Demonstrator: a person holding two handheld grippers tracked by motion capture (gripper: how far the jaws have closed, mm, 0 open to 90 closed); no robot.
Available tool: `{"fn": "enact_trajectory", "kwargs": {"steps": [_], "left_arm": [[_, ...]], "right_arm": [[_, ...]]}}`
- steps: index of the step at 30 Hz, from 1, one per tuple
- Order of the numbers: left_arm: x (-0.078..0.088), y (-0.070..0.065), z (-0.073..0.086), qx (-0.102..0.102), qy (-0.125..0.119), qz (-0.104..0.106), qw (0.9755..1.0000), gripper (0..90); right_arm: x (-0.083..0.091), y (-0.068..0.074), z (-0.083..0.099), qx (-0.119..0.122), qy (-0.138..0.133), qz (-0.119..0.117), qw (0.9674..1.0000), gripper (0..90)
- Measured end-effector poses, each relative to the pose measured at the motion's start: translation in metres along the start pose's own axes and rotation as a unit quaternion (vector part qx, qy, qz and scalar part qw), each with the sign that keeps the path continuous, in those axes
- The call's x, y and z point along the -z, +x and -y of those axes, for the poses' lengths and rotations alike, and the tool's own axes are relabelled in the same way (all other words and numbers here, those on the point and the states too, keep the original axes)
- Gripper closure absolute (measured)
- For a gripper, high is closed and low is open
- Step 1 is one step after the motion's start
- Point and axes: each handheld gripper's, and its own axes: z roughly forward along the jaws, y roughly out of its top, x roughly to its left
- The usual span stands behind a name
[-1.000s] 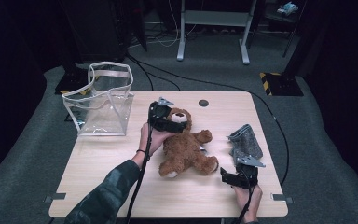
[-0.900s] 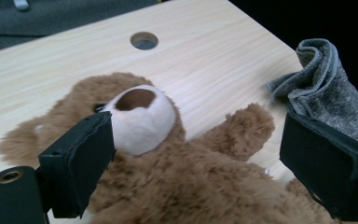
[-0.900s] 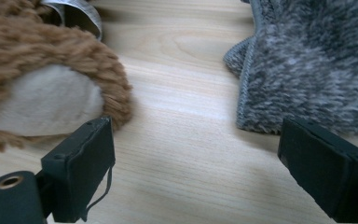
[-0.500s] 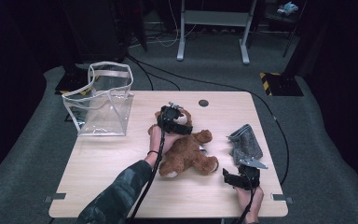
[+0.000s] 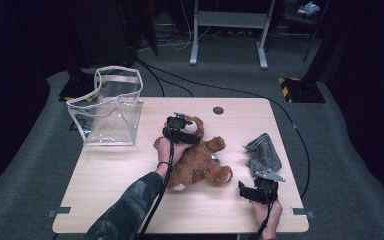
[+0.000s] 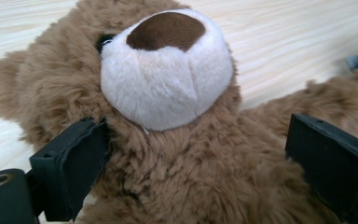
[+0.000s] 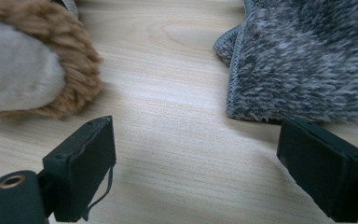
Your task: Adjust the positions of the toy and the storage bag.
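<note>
A: Item one, teddy bear (image 5: 197,157): laid on its back at the middle of the bench (image 5: 130,195), head toward twelve o'clock. The left gripper (image 6: 186,154) is held spread wide over the bear's neck, one jaw pressed into the fur, the other apart from it.

B: Risk noted: if closed here, only loose plush may be caught, and the bear could slip when lifted.

A: Item two, grey fleece cloth (image 5: 264,152): placed at three o'clock of the bear. The right gripper (image 7: 198,172) is rested open and empty at five o'clock.

B: Item three, clear tote bag (image 5: 111,107): stood at ten o'clock. It could be toppled by a swinging limb.
</note>
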Motion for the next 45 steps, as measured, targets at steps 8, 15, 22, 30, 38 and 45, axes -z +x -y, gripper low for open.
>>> {"fn": "enact_trajectory", "kwargs": {"steps": [8, 15, 22, 30, 38, 45], "left_arm": [[-0.001, 0.016, 0.008, 0.037, 0.004, -0.013, 0.9992, 3.1], [-0.005, 0.015, 0.003, 0.064, 0.002, -0.007, 0.9979, 1.3], [-0.015, 0.011, 0.004, 0.053, 0.017, -0.038, 0.9977, 0.0], [-0.021, 0.009, 0.008, 0.036, 0.025, -0.056, 0.9975, 0.0], [-0.024, 0.012, 0.014, 0.034, 0.014, -0.052, 0.9980, 0.0], [-0.025, 0.013, 0.014, 0.031, 0.014, -0.050, 0.9982, 0.0]], "right_arm": [[-0.001, 0.000, 0.000, 0.003, 0.001, 0.001, 1.0000, 10.9], [-0.001, 0.001, 0.000, 0.005, 0.002, 0.003, 1.0000, 10.9], [-0.001, 0.001, 0.000, 0.007, 0.003, 0.002, 1.0000, 10.9], [-0.001, 0.002, 0.000, 0.009, 0.006, 0.002, 0.9999, 11.3], [-0.002, 0.003, 0.000, 0.014, 0.008, 0.006, 0.9999, 11.5], [-0.002, 0.003, 0.000, 0.013, 0.010, 0.005, 0.9999, 11.5]]}}
